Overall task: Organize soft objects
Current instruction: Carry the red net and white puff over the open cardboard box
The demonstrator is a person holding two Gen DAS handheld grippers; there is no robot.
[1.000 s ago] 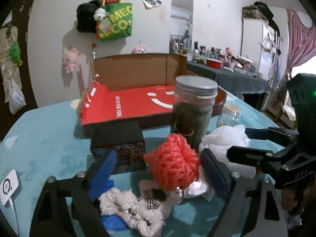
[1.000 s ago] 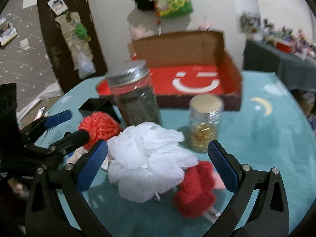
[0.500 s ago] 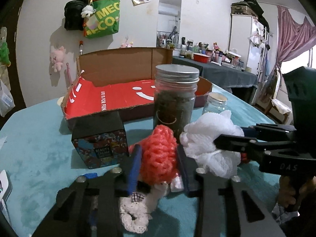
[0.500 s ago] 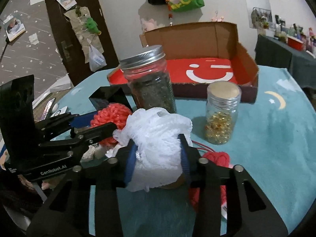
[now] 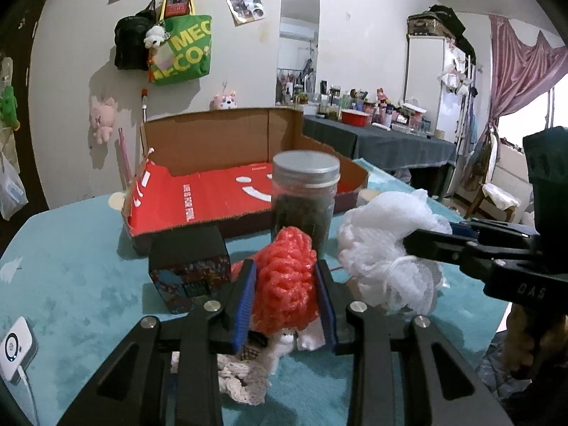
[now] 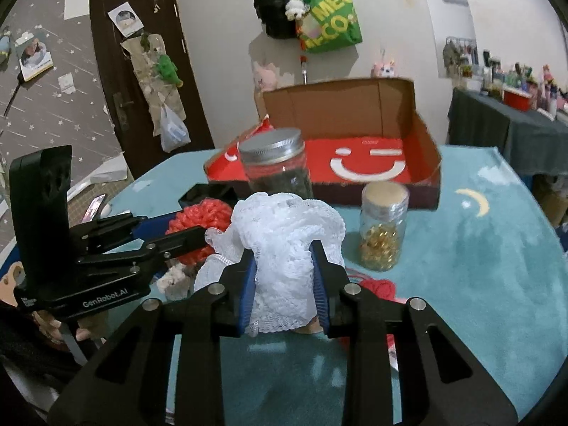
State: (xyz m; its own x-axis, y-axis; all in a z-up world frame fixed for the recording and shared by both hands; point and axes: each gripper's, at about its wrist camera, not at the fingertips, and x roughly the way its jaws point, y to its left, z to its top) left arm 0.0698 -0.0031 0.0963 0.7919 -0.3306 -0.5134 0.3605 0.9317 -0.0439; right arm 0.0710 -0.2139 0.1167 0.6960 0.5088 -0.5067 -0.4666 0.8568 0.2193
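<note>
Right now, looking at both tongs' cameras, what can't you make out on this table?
- Small gold-filled jar: hidden in the left view behind the white mesh puff.
- Red knit item: mostly covered in the right view by the right tongs and the puff.
- Cream crocheted toy: largely hidden in the left view under the left tongs and the red mesh puff.
- Dark jar: contents too dim to identify.

Matt cardboard box (image 5: 220,142), glass jar (image 5: 303,213) (ribbed metal lid), plush tablecloth (image 5: 71,284).
</note>
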